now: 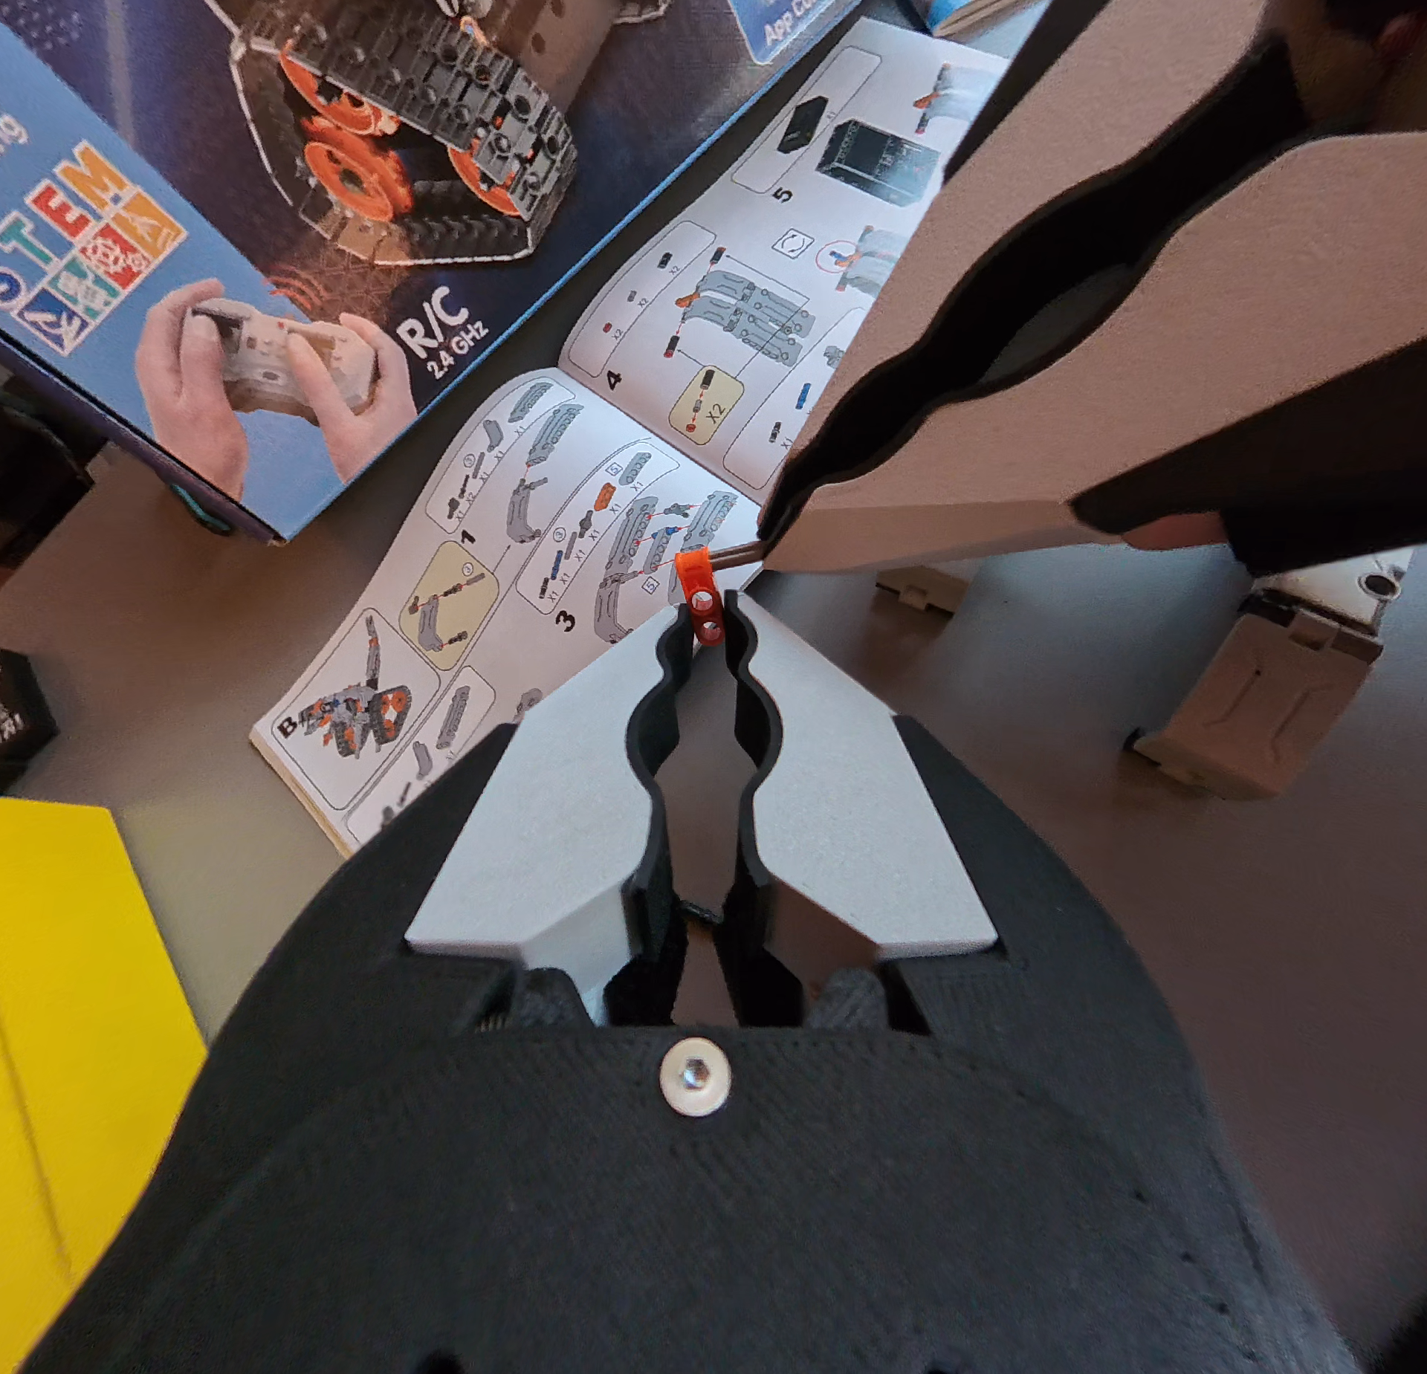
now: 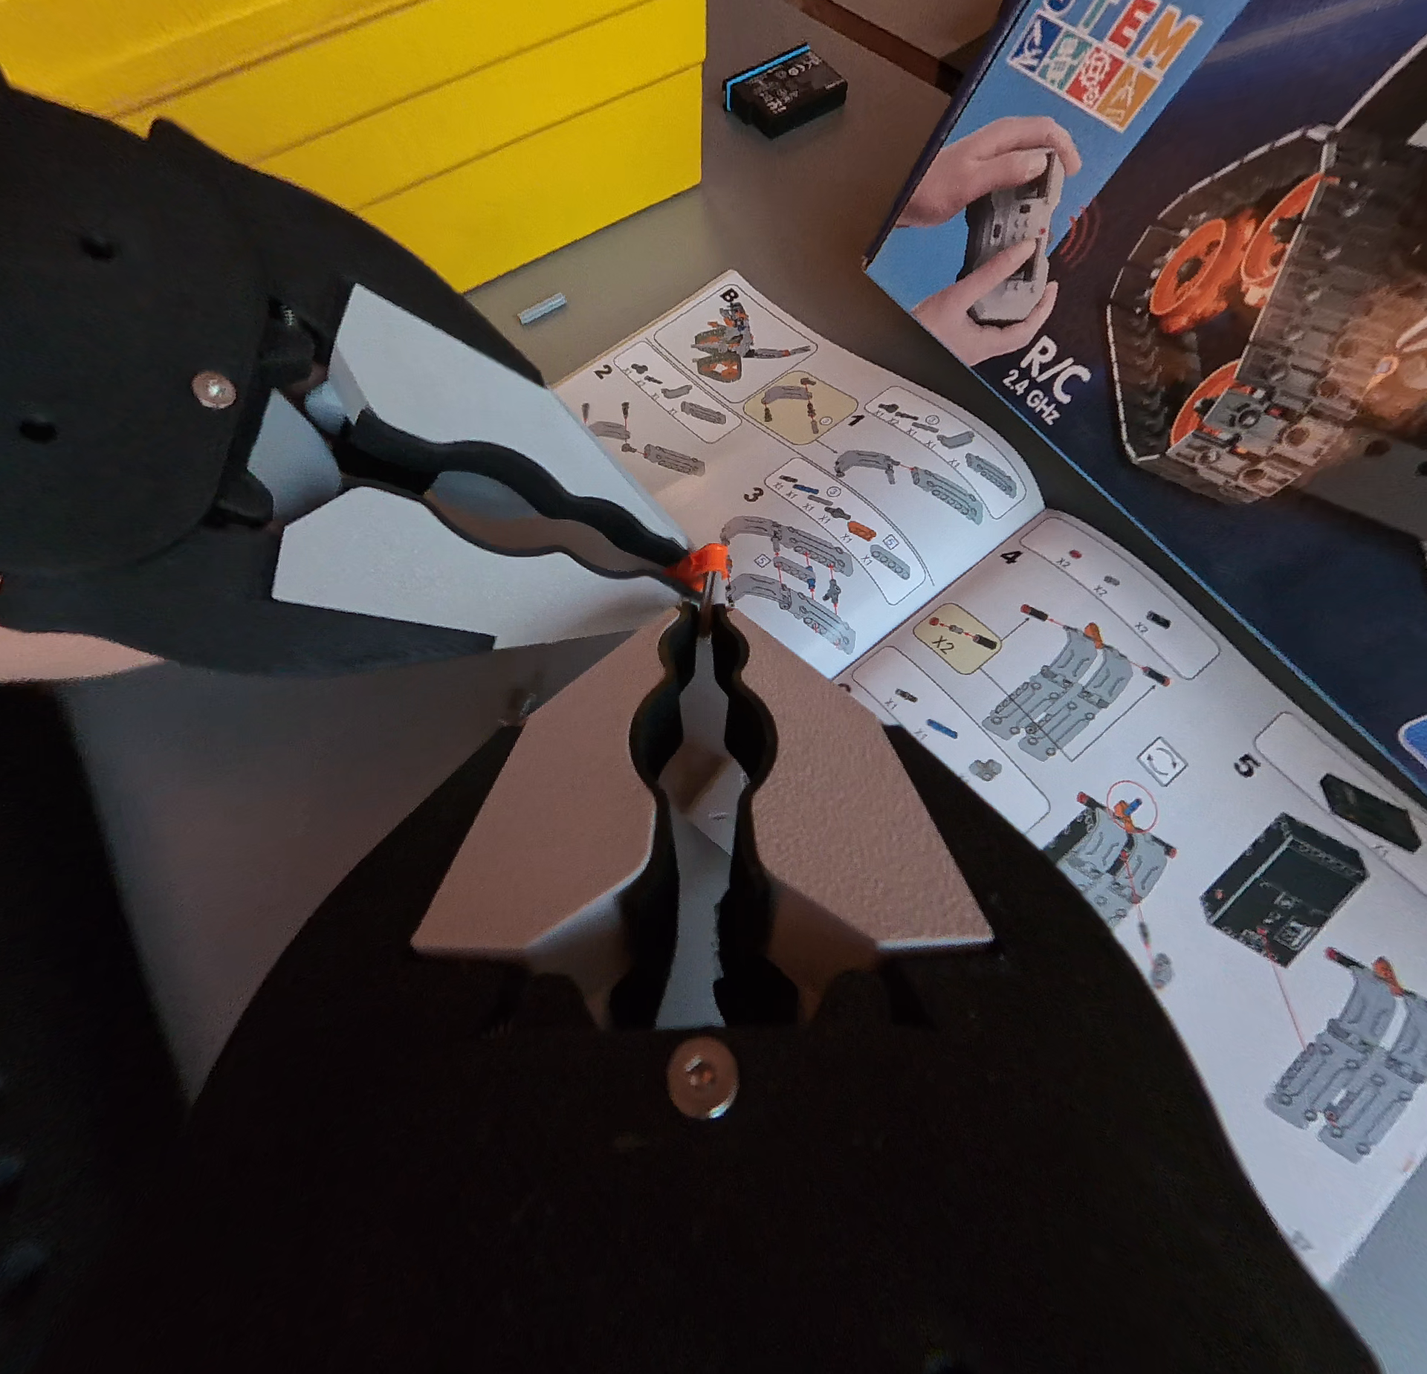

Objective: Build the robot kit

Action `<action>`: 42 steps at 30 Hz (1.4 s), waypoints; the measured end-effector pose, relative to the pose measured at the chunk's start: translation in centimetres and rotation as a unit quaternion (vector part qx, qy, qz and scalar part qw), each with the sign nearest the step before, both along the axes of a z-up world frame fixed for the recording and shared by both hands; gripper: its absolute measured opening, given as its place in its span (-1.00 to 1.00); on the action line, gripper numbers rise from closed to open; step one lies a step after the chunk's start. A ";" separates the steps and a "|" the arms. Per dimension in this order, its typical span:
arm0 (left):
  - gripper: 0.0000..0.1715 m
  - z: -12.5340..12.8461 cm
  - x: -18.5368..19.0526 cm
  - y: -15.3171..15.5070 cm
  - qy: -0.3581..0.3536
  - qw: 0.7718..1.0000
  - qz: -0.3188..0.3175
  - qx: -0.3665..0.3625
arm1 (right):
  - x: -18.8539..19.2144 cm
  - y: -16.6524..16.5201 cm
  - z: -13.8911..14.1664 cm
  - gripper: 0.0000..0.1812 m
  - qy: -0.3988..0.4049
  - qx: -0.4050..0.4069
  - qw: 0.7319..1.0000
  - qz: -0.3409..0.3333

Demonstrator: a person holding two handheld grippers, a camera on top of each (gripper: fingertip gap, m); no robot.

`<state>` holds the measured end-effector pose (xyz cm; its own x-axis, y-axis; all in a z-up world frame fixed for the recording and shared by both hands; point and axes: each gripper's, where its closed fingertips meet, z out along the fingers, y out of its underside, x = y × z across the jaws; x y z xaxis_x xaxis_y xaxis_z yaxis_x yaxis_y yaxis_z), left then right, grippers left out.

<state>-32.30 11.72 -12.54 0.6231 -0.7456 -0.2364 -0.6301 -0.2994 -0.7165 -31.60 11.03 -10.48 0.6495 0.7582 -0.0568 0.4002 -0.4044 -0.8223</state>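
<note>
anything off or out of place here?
Nothing damaged or spilled. One stray: a small grey pin lies loose on the table between the yellow bin and the open instruction booklet. The left gripper pinches the orange connector; the right gripper pinches a thin dark axle meeting it.

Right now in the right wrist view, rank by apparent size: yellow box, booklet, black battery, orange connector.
1. Booklet and yellow box: both look large; the booklet lies nearer and both are cut off or covered, so unranked.
2. Black battery.
3. Orange connector, pinched in the left gripper, at the right gripper tips.
</note>
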 end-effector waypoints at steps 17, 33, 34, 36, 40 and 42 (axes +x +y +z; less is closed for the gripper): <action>-0.92 0.7 0.2 0.1 -0.014 1.000 -0.013 0.019 | 0.0 0.3 0.8 -0.98 0.011 0.029 1.000 0.001; -0.93 0.8 0.8 -1.0 -0.071 0.994 -0.076 -0.035 | 0.5 -1.3 1.7 -0.65 0.027 0.056 0.992 0.114; -0.93 0.9 0.7 -1.0 -0.065 0.994 -0.082 -0.027 | 0.8 -1.6 2.3 -0.61 0.028 0.074 0.988 0.136; -0.93 1.2 1.2 -1.8 -0.057 0.991 -0.125 -0.014 | 1.6 -2.6 3.0 -0.49 0.020 0.104 0.976 0.192; -0.93 1.4 2.4 -3.7 -0.016 0.979 -0.201 0.039 | 2.4 -5.2 2.7 -0.38 -0.008 0.148 0.946 0.290; -0.93 1.1 3.0 -4.6 -0.005 0.972 -0.229 0.042 | 2.4 -5.9 2.1 -0.38 -0.042 0.160 0.936 0.311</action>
